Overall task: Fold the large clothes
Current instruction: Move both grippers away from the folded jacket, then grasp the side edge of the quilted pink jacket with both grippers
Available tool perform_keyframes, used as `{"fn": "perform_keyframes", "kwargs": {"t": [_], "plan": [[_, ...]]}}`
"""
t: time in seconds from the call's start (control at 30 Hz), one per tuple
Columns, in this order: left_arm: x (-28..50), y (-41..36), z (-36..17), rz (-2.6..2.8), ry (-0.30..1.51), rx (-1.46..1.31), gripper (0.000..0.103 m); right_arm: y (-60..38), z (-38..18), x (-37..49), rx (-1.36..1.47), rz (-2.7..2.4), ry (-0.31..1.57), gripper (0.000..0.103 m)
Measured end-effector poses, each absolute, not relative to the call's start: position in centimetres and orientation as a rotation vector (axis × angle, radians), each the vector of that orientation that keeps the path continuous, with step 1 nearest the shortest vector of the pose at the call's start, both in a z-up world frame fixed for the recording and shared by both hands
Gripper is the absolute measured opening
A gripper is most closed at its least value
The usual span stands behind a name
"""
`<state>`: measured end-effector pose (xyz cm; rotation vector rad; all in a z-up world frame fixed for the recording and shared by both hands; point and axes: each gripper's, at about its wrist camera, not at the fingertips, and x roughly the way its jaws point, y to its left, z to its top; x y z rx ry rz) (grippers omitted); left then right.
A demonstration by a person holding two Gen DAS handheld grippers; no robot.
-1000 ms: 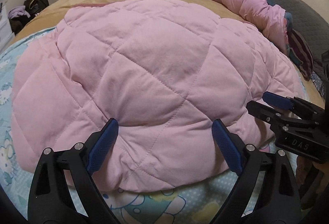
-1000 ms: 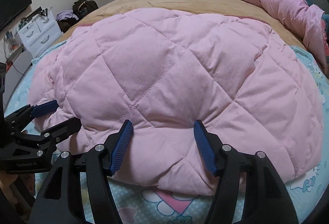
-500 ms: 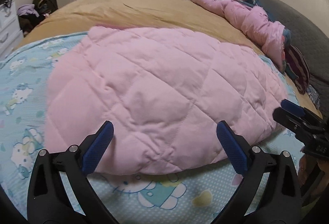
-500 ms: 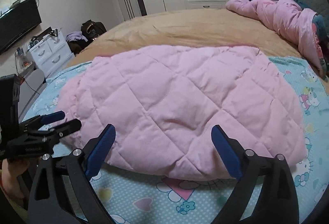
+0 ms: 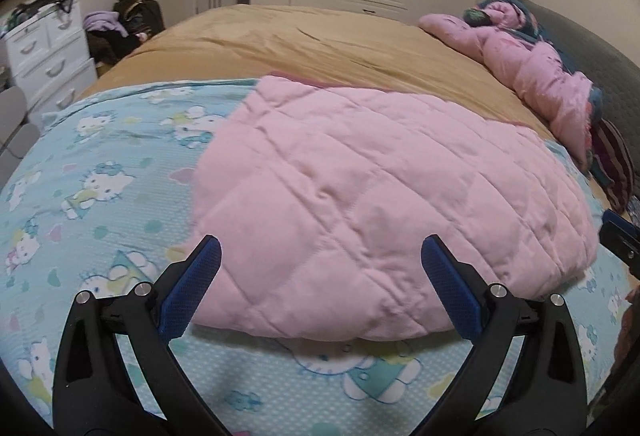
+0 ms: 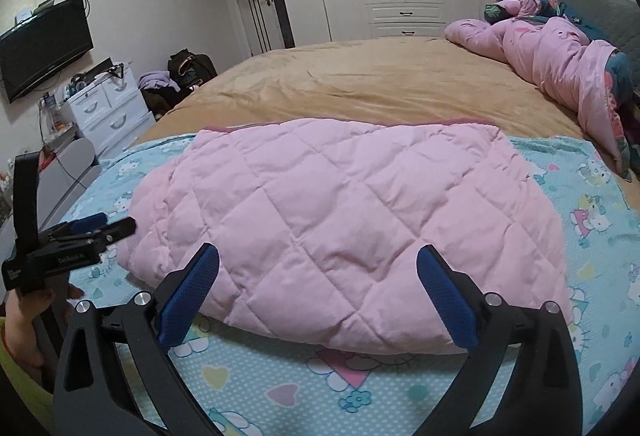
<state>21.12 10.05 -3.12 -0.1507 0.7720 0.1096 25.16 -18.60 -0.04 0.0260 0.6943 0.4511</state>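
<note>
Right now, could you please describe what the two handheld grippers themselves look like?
Both look alike. The left gripper has two black plastic fingers that splay into a V, each tipped with a textured blue pad and fitted with round silver screw heads. The right gripper has the same build. Seen from the side, the left gripper's black body carries small white lettering, too small to read.

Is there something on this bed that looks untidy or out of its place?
The folded pink quilted garment lies fairly neat on the cartoon-print sheet. What stands out is the crumpled pink bedding heaped along the far right side by the dark headboard, unfolded and bunched. Clothes and bags are also piled beside the white drawers.
</note>
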Motion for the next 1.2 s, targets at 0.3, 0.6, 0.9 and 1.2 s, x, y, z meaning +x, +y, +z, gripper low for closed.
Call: {"fn": "perform_keyframes", "kwargs": {"t": [0.3,0.6,0.9,1.2], "plan": [[21.6,13.9,-4.1,0.205,0.778,-0.201,0.094,-22.3,-1.1,27.3,0.011,0.36,0.725,0.099],[22.9,16.2,-4.7,0.268,0.793,-0.218,0.094,-28.1,-2.5,29.9,0.06,0.235,0.772,0.099],[25.0,17.0,-6.0,0.245,0.833,-0.251,0.094,-33.3,-4.7,32.6,0.097,0.162,0.851,0.099],[27.1,18.6,-9.1,0.144,0.9,-0.378,0.095,-34.8,-7.9,35.7,0.117,0.219,0.974,0.099]]}}
